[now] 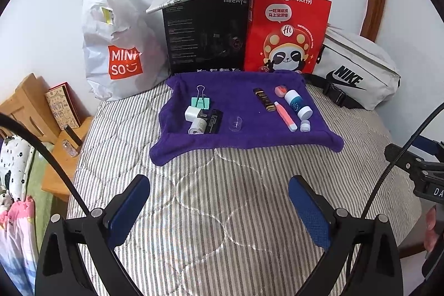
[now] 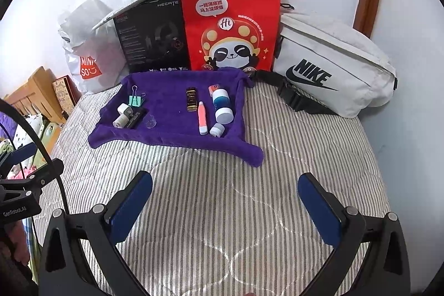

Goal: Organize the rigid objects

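Right now I have both grippers hovering low over the grey-and-white striped quilted bed cover (image 1: pixel 222 212), and neither one holds anything: the left gripper (image 1: pixel 219 210) has its blue-padded fingers (image 1: pixel 130 210) spread wide apart, and the right gripper (image 2: pixel 226 208) stands just as wide. Ahead of both lies a purple terry towel (image 1: pixel 244 140) spread flat on the bed, carrying all the small things I am sorting. Ahead and to the left of my left gripper I see a mint-green binder clip with wire handles (image 1: pixel 200 101), with a white cube-shaped plug charger (image 1: pixel 193 113) just in front of it, a small white roll of tape (image 1: pixel 196 126) touching the charger, and a flat black rectangular pack (image 1: pixel 214 121) lying against both. A small clear plastic cap (image 1: pixel 236 123) sits alone near the towel's middle, almost straight ahead. Ahead and to the right lie a slim black-and-gold tube (image 1: pixel 263 99), a coral-and-white pen-shaped stick (image 1: pixel 284 116) beside it, a white bottle with a blue label lying on its side (image 1: pixel 297 103), a small round pink-orange piece (image 1: pixel 280 90) just behind that bottle, and a tiny white jar (image 1: pixel 304 126) nearest me. Beyond the towel, against the white wall, stand a white plastic shopping bag with an orange logo (image 1: pixel 119 46), a black cardboard product box (image 1: pixel 206 35), a red paper carrier bag printed with a panda (image 1: pixel 285 32) and a pale grey waist bag with a black strap (image 2: pixel 333 65).
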Demonstrator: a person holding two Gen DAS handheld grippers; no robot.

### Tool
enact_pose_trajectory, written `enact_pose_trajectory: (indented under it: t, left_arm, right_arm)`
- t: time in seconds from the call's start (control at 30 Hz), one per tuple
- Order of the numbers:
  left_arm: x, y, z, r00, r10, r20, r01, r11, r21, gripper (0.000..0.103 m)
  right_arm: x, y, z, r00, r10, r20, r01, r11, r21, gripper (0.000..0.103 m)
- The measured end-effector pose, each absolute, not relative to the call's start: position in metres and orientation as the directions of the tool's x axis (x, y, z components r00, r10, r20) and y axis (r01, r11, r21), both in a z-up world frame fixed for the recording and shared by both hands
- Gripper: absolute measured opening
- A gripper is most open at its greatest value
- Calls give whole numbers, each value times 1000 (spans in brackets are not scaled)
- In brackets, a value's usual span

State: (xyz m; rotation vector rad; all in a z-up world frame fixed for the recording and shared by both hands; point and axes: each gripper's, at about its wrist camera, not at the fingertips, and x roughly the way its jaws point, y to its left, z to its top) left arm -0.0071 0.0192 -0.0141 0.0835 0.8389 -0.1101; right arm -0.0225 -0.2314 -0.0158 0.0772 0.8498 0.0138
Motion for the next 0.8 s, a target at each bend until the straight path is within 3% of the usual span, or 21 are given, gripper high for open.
enact_pose_trajectory:
  t: [0.8]
  left_arm:
    - [-10,20,-13,661,-44,-749,122,991,49,101]
  right_arm:
    - [-27,-228,-9,669,46,-742,0,998,62,103]
